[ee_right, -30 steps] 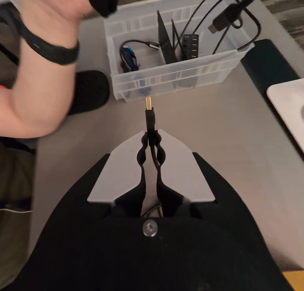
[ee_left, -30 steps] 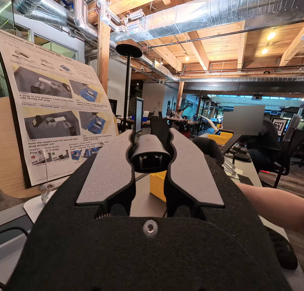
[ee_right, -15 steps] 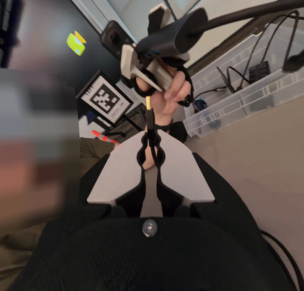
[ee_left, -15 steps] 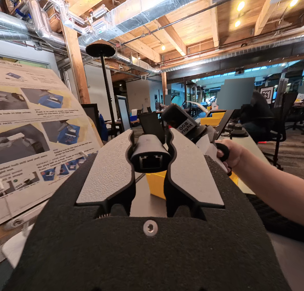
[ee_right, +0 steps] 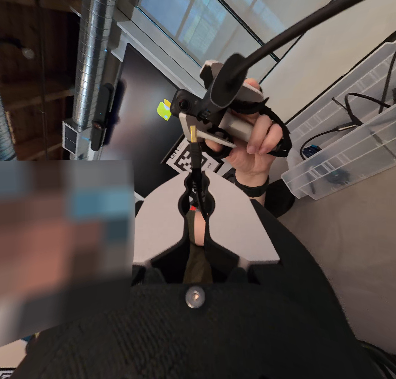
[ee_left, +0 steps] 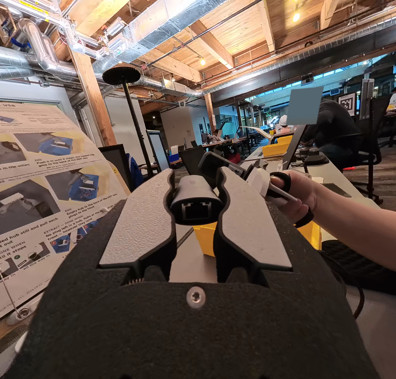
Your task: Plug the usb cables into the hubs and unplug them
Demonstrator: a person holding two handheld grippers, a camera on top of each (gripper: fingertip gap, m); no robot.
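Above the desk, left tongs [ee_left: 196,194] clamping hub [ee_left: 194,199], right tongs [ee_right: 196,173] pinching cable [ee_right: 195,152]

Grey hub [ee_left: 194,199]: held aloft, 1 square port facing camera. Black USB cable [ee_right: 196,176]: gold plug at 12 o'clock, unplugged, apart from hub.

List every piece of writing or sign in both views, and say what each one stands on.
I do not copy writing out; these things bear it.
Instruction sheet, left of the left gripper: printed headings and captions, readable.
Black-and-white marker card, far right: small print.
Second marker card behind the USB plug: partly hidden.
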